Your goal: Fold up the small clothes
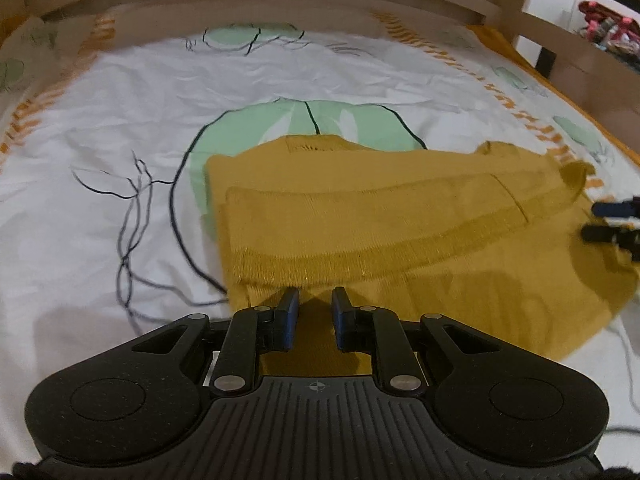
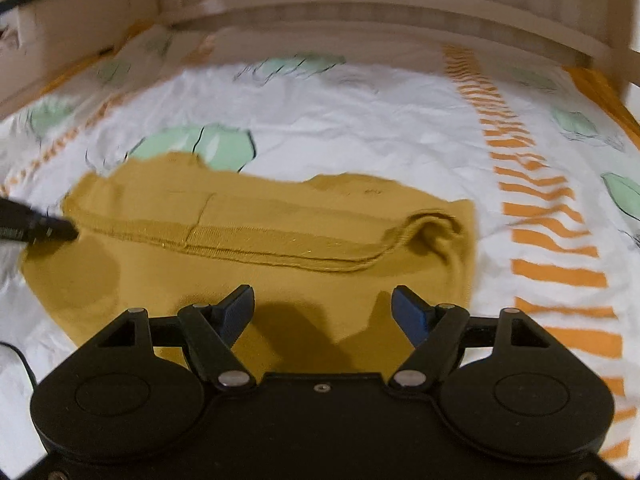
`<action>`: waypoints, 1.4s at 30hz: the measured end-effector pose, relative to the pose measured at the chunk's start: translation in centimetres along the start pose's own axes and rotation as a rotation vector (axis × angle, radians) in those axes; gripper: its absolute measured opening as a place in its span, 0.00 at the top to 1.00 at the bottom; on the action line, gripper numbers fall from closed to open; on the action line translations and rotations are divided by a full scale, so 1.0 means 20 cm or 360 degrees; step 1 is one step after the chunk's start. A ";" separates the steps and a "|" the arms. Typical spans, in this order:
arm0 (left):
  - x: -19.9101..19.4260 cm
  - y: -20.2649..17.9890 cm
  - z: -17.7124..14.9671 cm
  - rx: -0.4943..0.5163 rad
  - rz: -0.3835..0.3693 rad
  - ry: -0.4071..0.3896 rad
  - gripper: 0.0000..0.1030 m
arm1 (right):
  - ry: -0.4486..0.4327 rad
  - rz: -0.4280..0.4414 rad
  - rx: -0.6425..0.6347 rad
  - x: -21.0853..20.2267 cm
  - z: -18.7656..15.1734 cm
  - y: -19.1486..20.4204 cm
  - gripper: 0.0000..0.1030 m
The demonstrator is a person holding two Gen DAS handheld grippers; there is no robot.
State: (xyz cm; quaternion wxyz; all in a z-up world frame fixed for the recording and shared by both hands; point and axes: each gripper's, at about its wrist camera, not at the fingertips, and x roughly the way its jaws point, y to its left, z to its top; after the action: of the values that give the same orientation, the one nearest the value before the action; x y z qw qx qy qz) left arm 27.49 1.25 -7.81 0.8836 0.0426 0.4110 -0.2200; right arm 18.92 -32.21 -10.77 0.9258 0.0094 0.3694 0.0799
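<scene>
Left wrist view: left tool [image 1: 315, 300] narrow, nothing gripped, over mustard garment [image 1: 400, 220] on bed sheet [image 1: 120, 120]; right tool [image 2: 323, 300] wide, empty.

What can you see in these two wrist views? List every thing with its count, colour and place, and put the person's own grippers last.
Knit garment: one, mustard yellow, partly folded on the sheet, in front of both grippers.
Bed sheet: one, white with green leaves and orange stripes, under the garment.
Wooden bed frame: one, pale, along the sheet's far edge.
Cable: one, black, near left on the sheet in the right view.
Left gripper: one, black with blue pads, narrow gap, over the garment's near edge.
Right gripper: one, black with blue pads, open, nothing between its pads.
</scene>
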 end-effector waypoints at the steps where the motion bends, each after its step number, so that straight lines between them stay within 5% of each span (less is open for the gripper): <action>1: 0.02 0.01 0.02 -0.0018 -0.0010 -0.0005 0.83 | 0.0015 0.0001 -0.0013 0.02 0.01 0.01 0.24; 7: 0.15 0.11 0.20 -0.0183 -0.0035 -0.0012 0.83 | 0.0046 -0.0027 0.0056 0.20 0.14 -0.07 0.24; 16: 0.28 0.31 0.42 -0.0618 0.0036 -0.0100 0.83 | -0.0048 -0.0098 0.0620 0.30 0.28 -0.41 0.24; 21: 0.16 0.29 0.42 -0.0566 0.0055 -0.0147 0.82 | -0.0142 -0.0093 0.0633 0.19 0.26 -0.44 0.24; 25: 0.09 0.22 0.37 -0.0499 0.0083 -0.0157 0.72 | -0.0127 -0.0086 0.0529 0.12 0.24 -0.39 0.24; 37: 0.25 0.11 0.30 -0.0229 0.0166 -0.0076 0.72 | -0.0075 -0.0069 0.0470 0.13 0.11 -0.34 0.24; 42: 0.30 0.19 0.26 -0.0354 0.0266 -0.0040 0.72 | -0.0099 -0.0053 0.0531 0.16 0.12 -0.38 0.28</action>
State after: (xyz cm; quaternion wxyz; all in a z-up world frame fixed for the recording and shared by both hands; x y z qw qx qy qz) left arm 36.20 1.10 -9.29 0.9033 -0.0244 0.4167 -0.0991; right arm 23.95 -39.22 -11.69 0.9236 0.1593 0.3488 0.0019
